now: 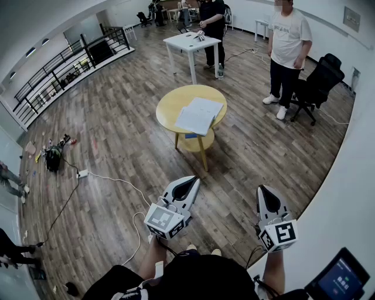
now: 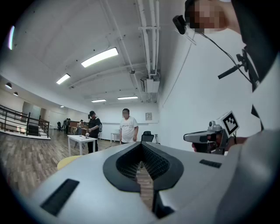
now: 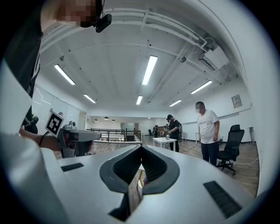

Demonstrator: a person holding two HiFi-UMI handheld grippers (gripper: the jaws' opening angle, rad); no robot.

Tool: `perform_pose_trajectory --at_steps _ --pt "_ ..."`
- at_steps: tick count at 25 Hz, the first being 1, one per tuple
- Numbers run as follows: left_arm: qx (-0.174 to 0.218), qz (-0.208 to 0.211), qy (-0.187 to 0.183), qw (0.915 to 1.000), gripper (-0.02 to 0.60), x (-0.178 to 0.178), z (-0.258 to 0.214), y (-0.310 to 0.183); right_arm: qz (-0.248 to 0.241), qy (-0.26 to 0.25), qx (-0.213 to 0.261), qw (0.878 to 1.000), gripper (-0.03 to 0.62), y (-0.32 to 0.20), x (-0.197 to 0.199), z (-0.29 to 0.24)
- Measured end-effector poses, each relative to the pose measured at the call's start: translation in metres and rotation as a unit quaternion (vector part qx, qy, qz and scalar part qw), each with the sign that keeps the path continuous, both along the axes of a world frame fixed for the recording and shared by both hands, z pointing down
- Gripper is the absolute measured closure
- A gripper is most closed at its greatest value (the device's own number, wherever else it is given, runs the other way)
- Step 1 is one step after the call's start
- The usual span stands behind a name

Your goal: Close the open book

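Note:
The open book (image 1: 199, 115) lies with its white pages up on a round yellow table (image 1: 170, 104) in the middle of the room. Both grippers hang level close to my body, well short of that table. My left gripper (image 1: 195, 179) is shut, its tips meeting with nothing between them. My right gripper (image 1: 261, 189) is shut and empty too, off to the right of the table's line. In the left gripper view the left gripper (image 2: 141, 145) points past the table's edge (image 2: 69, 162), with the right gripper (image 2: 188, 138) beside it. The right gripper view shows the right gripper (image 3: 141, 148) closed.
Beyond the round table a white table (image 1: 190, 41) has a person in black (image 1: 211, 14) standing at it. A person in a white shirt (image 1: 288, 44) stands beside a black office chair (image 1: 319, 82). Cables and a power strip (image 1: 82, 173) lie on the wooden floor at left.

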State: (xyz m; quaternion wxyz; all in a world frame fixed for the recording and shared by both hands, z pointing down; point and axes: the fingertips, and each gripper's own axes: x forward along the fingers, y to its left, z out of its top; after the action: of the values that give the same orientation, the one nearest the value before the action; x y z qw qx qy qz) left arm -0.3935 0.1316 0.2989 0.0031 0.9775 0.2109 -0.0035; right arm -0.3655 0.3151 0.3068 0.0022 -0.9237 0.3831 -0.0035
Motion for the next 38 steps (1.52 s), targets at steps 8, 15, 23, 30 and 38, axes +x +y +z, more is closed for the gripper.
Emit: perform_pose_trajectory --at_steps 8,15,23,30,38 --pt "0.003 -0.002 0.002 1.0000 0.583 0.024 0.003 0.019 0.003 0.000 -0.006 1.000 0.592 0.023 0.020 0.005" --pt "0.012 -0.004 0.002 0.9999 0.583 0.067 0.005 0.018 0.003 0.000 -0.005 1.000 0.592 0.025 0.062 0.007" --pt "-0.001 -0.019 -0.002 0.9998 0.583 0.150 0.025 -0.024 -0.012 -0.003 -0.017 1.000 0.592 -0.014 0.148 0.021" --pt "-0.006 -0.041 -0.004 0.9991 0.583 0.264 0.026 -0.078 -0.051 0.004 -0.020 0.998 0.592 -0.080 0.269 0.006" --pt "-0.018 -0.100 -0.015 0.9947 0.583 0.350 0.026 -0.148 -0.106 -0.001 -0.020 0.994 0.592 -0.157 0.377 -0.005"
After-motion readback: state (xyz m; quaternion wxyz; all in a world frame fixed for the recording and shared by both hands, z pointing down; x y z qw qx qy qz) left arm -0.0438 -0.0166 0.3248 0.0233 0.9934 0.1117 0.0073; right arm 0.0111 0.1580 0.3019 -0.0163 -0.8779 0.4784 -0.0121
